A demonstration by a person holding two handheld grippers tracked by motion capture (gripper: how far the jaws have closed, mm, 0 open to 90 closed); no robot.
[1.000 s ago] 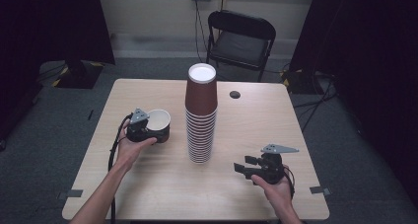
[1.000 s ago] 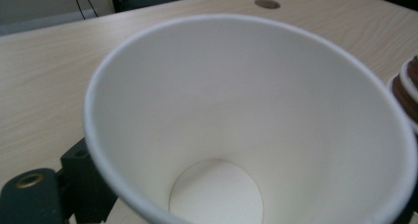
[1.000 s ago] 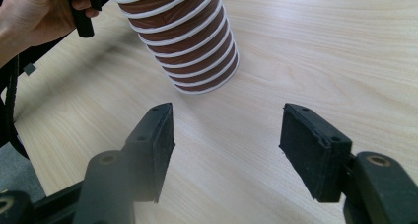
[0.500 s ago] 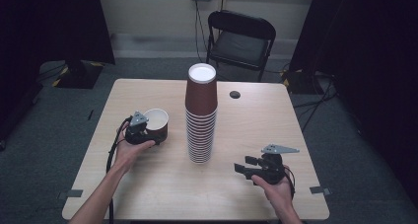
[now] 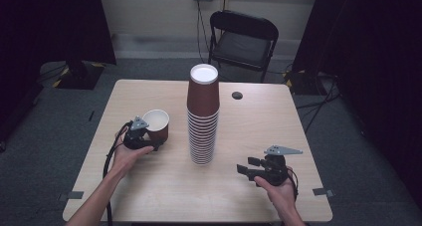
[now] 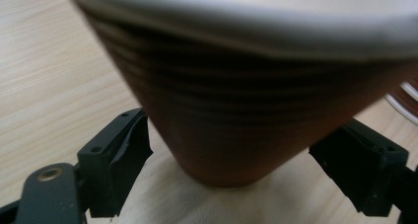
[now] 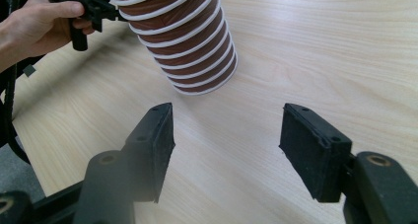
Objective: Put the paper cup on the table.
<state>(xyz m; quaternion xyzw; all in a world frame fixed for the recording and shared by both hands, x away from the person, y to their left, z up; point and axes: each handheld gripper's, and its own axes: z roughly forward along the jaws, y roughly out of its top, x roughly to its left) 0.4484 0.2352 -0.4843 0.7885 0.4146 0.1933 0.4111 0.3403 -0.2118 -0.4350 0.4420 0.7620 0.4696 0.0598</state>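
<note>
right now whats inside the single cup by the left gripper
From the high view, the single cup shows a white, empty-looking inside. Its bottom is hidden by its near wall. The left gripper has been closing around its base.

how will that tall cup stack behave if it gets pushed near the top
The stack is tall on a narrow base, so a push up high would probably tip it rather than slide it. The cups look like thin paper, likely light, so little force may do it. Nested rims could let the upper cups lean or separate. The table looks smooth, so a low push may slide it.
</note>
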